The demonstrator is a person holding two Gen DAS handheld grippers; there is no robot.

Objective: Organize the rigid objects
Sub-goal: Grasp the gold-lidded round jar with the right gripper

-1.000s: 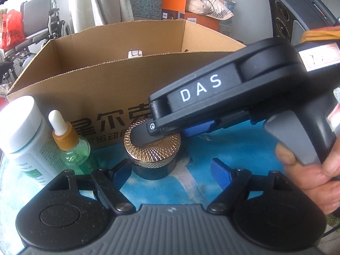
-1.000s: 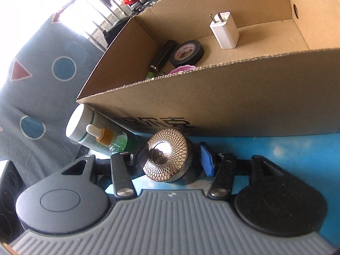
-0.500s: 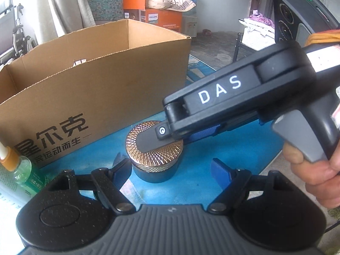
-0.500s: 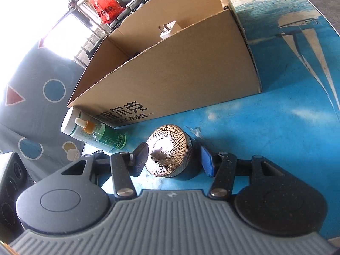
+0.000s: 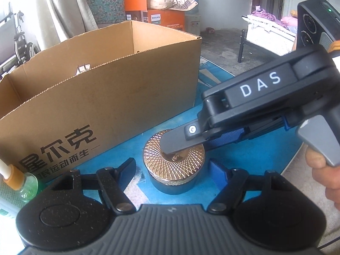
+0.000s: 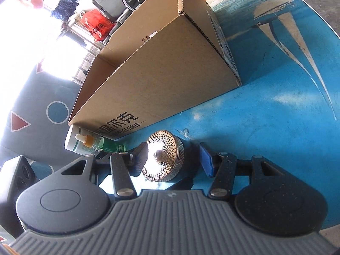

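Note:
A dark jar with a gold patterned lid stands on the blue table, in front of the open cardboard box. My right gripper, held by a hand, has its jaws against the jar's two sides. One of its black fingers crosses over the lid. My left gripper straddles the same jar from the near side. Its jaws are closing, with a gap left at each pad.
A green dropper bottle and a white-capped bottle stand at the box's front left. A white charger shows inside the box. The table's edge curves close on the right.
The jar stayed between the right jaws and now stands farther from the box front and the bottles. Both views swung toward the box's right corner. The left jaws narrowed slightly.

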